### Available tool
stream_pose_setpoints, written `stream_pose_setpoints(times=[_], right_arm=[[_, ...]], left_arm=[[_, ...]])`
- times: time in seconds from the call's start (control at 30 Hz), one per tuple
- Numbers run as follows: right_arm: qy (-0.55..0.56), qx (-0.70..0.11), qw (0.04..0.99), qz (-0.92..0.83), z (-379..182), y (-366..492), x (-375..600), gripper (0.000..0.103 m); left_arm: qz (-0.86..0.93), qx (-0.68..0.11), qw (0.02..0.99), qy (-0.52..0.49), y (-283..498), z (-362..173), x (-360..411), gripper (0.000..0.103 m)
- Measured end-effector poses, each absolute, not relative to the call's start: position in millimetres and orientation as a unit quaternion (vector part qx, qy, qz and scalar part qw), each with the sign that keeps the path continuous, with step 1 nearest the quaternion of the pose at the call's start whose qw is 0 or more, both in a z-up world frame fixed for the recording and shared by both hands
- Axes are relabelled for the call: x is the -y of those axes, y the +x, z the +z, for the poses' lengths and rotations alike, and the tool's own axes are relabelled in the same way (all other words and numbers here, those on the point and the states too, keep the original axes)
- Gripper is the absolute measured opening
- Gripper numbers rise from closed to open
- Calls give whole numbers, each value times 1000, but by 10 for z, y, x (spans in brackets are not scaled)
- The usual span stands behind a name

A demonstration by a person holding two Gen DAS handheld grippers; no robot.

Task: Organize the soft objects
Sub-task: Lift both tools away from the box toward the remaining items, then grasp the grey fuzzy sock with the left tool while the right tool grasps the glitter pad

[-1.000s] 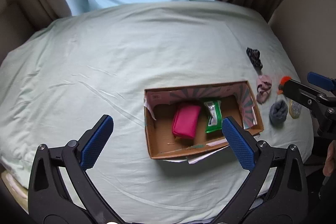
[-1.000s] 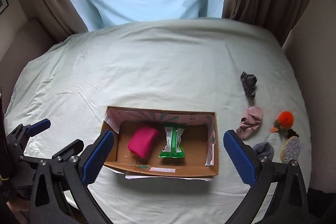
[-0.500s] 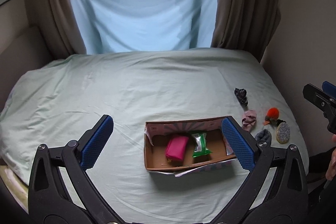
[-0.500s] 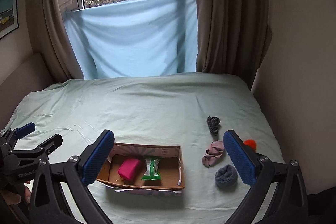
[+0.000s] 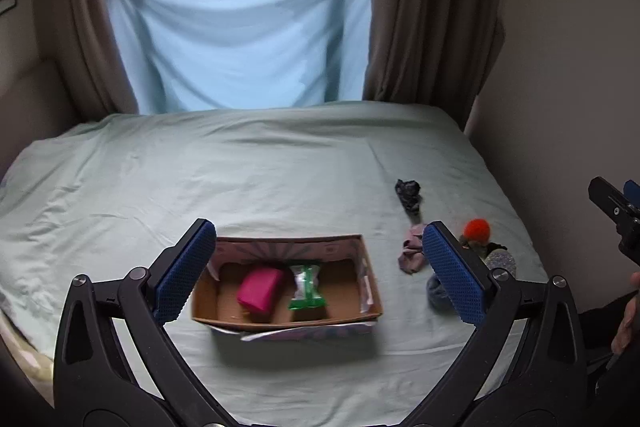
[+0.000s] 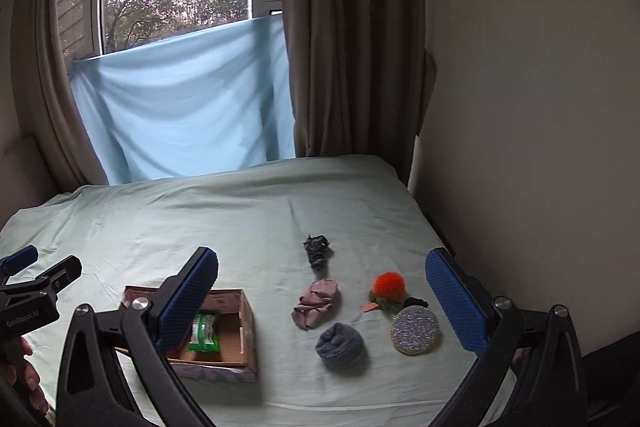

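Observation:
A cardboard box (image 5: 370,301) (image 6: 248,323) lies on the bed, holding a pink pouch (image 5: 260,287) and a green packet (image 5: 307,287) (image 6: 204,333). To its right lie a dark crumpled cloth (image 5: 408,193) (image 6: 317,250), a pink cloth (image 5: 412,253) (image 6: 318,301), a rolled grey-blue sock (image 6: 340,343), an orange fluffy toy (image 5: 476,230) (image 6: 389,285) and a glittery round pad (image 6: 415,331). My left gripper (image 5: 320,277) hangs open above the box. My right gripper (image 6: 322,303) is open over the loose pieces. Both are empty.
The bed has a pale green sheet (image 5: 240,179). A wall (image 6: 520,107) runs along its right side. Brown curtains (image 6: 352,47) and a blue cloth (image 5: 240,39) cover the window behind. A hand (image 6: 24,375) holds the left gripper's handle.
Both cameras have tilted up and pulled back from the bed, so the window shows. The right gripper has swung right, from over the box to over the loose pieces. Nothing was grasped.

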State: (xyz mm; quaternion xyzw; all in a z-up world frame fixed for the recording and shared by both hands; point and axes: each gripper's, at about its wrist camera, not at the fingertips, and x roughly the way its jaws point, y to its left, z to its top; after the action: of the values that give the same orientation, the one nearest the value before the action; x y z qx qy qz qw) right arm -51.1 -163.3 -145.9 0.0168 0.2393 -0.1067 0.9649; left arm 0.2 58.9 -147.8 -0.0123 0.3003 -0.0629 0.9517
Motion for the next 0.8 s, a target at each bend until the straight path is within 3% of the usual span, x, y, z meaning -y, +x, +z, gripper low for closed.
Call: stream_pose_setpoints(times=[0.3, 0.57, 0.8], right_arm=[[21, -309, 942, -131, -2304, -215, 2673, 103], [36, -357, 922, -147, -3329, 170, 3358, 103], [57, -387, 909, -146, -4111, 513, 3667, 103]], left_arm=[[-114, -345, 932, -8, 302, -2228, 730, 103], [-157, -404, 901, 21, 673, -3371, 1692, 103], [-170, -449, 876, 42, 1005, -4256, 2085, 103]])
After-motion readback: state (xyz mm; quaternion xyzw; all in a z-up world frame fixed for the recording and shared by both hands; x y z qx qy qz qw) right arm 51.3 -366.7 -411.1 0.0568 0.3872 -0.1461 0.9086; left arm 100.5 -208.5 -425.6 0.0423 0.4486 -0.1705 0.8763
